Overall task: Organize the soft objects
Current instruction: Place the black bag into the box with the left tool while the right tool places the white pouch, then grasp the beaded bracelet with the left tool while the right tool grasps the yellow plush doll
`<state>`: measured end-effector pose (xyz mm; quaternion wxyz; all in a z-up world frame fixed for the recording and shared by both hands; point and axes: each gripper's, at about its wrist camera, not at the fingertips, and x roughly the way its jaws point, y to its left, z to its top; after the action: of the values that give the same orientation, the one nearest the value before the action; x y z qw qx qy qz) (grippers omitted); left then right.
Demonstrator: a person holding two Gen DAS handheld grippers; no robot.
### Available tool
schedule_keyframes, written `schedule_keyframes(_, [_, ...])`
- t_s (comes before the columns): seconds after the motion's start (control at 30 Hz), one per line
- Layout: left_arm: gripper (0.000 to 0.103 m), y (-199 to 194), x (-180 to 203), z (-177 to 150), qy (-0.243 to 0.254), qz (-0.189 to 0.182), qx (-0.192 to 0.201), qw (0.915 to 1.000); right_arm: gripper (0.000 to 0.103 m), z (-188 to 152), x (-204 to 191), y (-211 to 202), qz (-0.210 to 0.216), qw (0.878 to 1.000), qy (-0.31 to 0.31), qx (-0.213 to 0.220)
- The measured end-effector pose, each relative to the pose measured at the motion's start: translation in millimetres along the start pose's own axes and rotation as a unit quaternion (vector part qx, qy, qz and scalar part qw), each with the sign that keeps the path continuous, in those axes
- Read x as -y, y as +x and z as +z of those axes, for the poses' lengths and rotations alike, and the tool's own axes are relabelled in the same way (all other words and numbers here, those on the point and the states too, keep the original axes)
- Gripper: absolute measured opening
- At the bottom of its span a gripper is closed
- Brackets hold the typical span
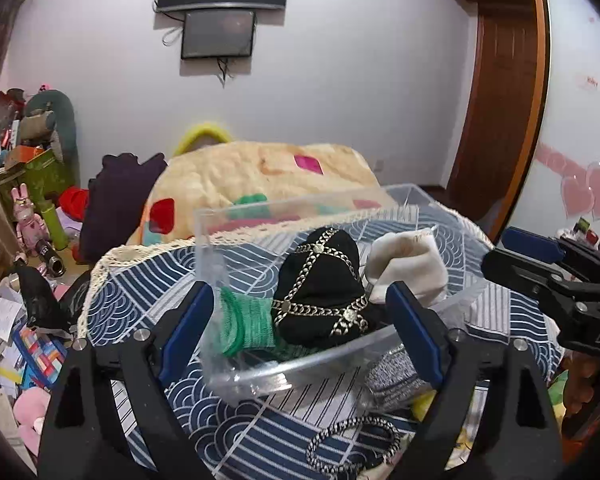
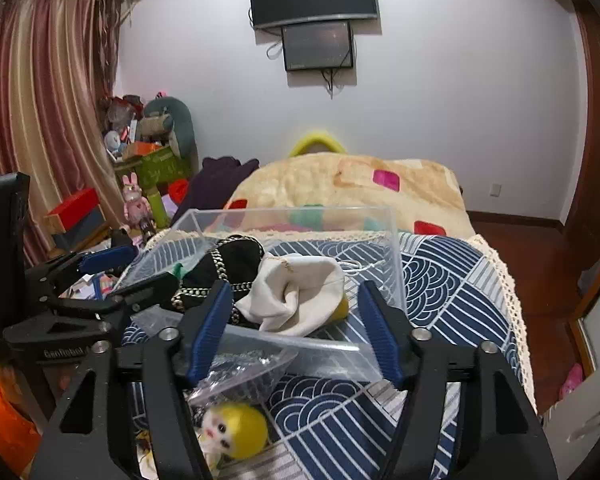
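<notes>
A clear plastic box (image 1: pixel 296 368) stands on a blue patterned cloth (image 1: pixel 148 276). In it lie a green knit piece (image 1: pixel 246 326), a black sock with gold chain print (image 1: pixel 320 280) and a white sock (image 1: pixel 410 264). My left gripper (image 1: pixel 304 320) is open and empty at the box's near rim. My right gripper (image 2: pixel 296 316) is open and empty, its fingers either side of the white sock (image 2: pixel 296 292) in the box (image 2: pixel 394 240). A grey knit item in a clear bag (image 1: pixel 396 376), a black-and-white hair tie (image 1: pixel 352 446) and a yellow plush head (image 2: pixel 236 428) lie in front of the box.
A beige blanket (image 2: pixel 340 188) with coloured patches lies behind the box. A dark purple garment (image 1: pixel 116 200) lies left of it. Toys, boxes and papers (image 1: pixel 24 208) clutter the floor on the left. The right gripper's body (image 1: pixel 560 280) shows at the right of the left wrist view.
</notes>
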<state>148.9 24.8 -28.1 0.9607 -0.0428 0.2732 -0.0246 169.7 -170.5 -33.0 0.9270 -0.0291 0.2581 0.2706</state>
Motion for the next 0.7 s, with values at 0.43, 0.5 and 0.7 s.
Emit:
schedule_keyframes(0.43, [0.092, -27, 5, -44, 0.008, -0.011, -0.005, 0.9999, 0.069, -37, -8, -15, 0.017, 1.0, -0.003, -0.012])
schedule_keyframes(0.5, [0.092, -24, 5, -54, 0.007, -0.011, -0.013, 0.9998, 0.069, -45, -8, -14, 0.017, 1.0, -0.004, -0.019])
schedule_keyframes(0.7, [0.071, -11, 1, -75, -0.004, -0.016, -0.041, 0.999, 0.069, -64, -7, 1, 0.028, 0.998, 0.016, -0.049])
